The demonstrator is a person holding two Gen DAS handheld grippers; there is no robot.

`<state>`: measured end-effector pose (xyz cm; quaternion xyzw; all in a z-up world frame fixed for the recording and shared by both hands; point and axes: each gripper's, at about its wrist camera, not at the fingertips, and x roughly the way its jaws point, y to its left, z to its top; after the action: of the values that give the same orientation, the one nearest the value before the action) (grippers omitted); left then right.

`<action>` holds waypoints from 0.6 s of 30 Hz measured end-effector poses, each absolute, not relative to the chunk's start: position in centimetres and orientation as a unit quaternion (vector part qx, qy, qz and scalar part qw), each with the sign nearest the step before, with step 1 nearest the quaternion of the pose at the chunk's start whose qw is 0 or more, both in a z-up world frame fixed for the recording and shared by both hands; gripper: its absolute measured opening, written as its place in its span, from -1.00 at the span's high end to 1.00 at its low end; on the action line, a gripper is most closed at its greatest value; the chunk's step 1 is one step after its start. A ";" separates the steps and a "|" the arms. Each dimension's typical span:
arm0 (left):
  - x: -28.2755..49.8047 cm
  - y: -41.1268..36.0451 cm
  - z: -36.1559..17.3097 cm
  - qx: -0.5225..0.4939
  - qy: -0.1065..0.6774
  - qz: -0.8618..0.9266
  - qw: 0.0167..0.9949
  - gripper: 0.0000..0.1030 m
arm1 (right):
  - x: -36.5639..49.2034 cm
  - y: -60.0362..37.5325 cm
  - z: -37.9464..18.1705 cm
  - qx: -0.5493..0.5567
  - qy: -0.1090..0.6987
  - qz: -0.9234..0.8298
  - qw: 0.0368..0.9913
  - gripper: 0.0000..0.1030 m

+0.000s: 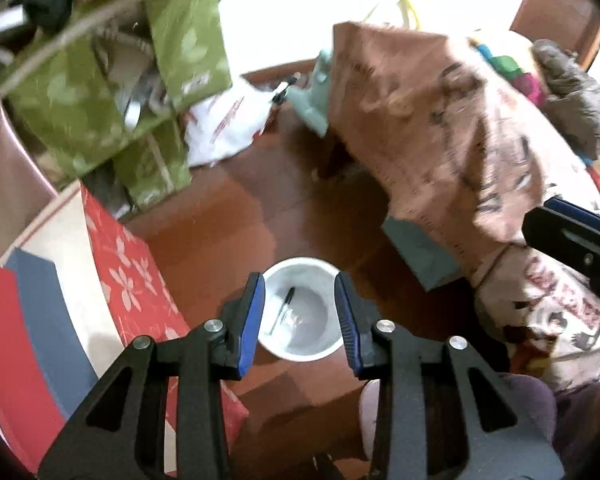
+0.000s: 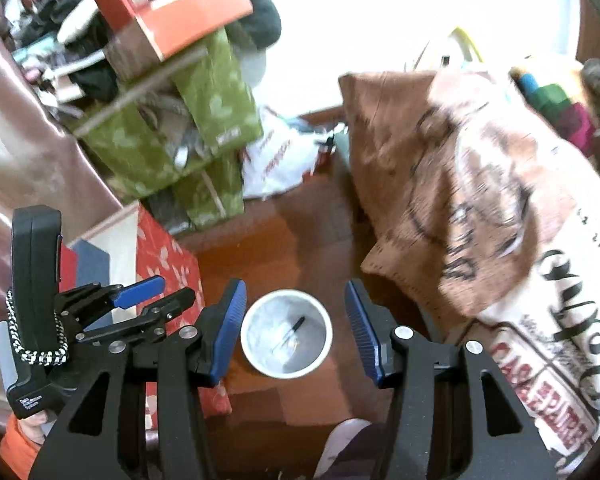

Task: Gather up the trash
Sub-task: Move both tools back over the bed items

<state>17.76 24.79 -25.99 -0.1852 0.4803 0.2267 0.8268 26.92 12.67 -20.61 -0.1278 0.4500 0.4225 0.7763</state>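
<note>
Trash here means what lies in the white bin [image 1: 300, 308], a small round container standing on the reddish wooden floor [image 1: 228, 220]: a dark pen [image 1: 283, 309] and something clear and crinkled beside it, too blurred to name. The bin is directly below and ahead of the left gripper [image 1: 300, 320], framed between its blue pads with its rim reaching toward each, and nothing is between those pads; they stand apart and empty. The right gripper [image 2: 296, 328] hangs over the same bin, its jaws spread wider than the rim and likewise holding nothing. The pen's long axis runs diagonally across the bin's bottom, tip toward the far rim in both wrist views. Left of the bin sits a red floral box [image 1: 132, 280]; right of it slumps a brown printed sack [image 1: 440, 128]. Both grippers seem about equally near the bin, so either could descend to it.
</note>
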 end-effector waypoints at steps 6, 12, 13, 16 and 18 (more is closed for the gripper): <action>17.5 21.4 -19.9 -0.164 0.435 0.210 0.860 0.32 | 26.0 8.7 -15.9 -0.104 0.410 0.410 0.808 0.07; 17.7 17.2 -14.6 -0.137 0.392 0.189 0.890 0.32 | 25.8 3.7 -12.1 -0.084 0.371 0.382 0.842 0.07; 17.8 16.4 -13.8 -0.133 0.387 0.182 0.894 0.32 | 25.7 3.0 -11.6 -0.079 0.367 0.379 0.846 0.07; 18.4 13.7 -11.7 -0.117 0.372 0.164 0.906 0.32 | 25.9 0.3 -10.3 -0.065 0.352 0.370 0.857 0.07; 19.0 12.0 -10.5 -0.106 0.365 0.152 0.912 0.29 | 26.1 -1.2 -9.7 -0.060 0.345 0.360 0.865 0.07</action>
<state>19.02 12.00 -10.51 -0.1055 0.3650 0.1516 0.9125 26.09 -1.23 -9.72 -0.0603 0.3446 0.3602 0.8648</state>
